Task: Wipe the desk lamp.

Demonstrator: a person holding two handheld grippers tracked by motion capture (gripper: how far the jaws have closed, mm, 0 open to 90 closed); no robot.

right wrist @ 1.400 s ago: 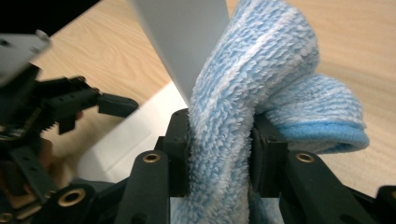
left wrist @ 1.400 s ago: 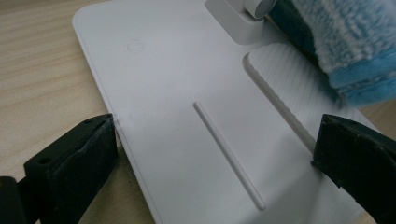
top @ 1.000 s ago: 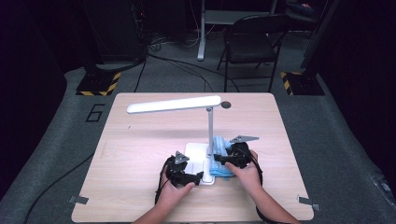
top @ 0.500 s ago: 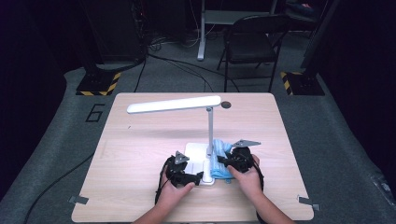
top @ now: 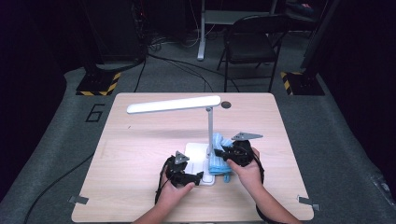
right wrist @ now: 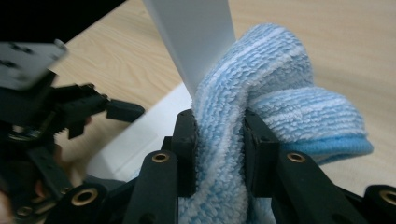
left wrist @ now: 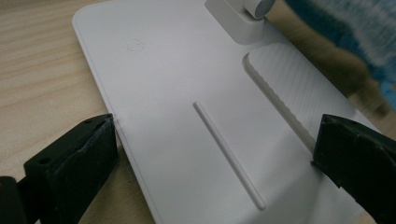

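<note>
A white desk lamp (top: 173, 105) stands on the wooden table (top: 140, 140), its flat base (left wrist: 187, 93) near the front. My left gripper (top: 198, 177) straddles that base, and in the left gripper view its two jaws press against the base's opposite edges (left wrist: 217, 144). A blue terry cloth (right wrist: 285, 84) is bunched against the lamp's upright (right wrist: 196, 37), just right of the base (top: 219, 158). My right gripper (right wrist: 219, 140) has just been closing, and its pads now pinch a fold of the cloth. The right hand holds the gripper (top: 224, 156) slightly above the table.
A black folding chair (top: 252, 42) and two stands with yellow-black striped feet (top: 95, 84) sit on the floor beyond the table's far edge. A dark round hole (top: 226, 104) marks the tabletop near the lamp head. Bare wood lies left and right of the hands.
The right gripper's jaws have shut on the blue cloth and the hand has risen a little, bunching the cloth by the lamp's upright. The left gripper has stayed on the base.
</note>
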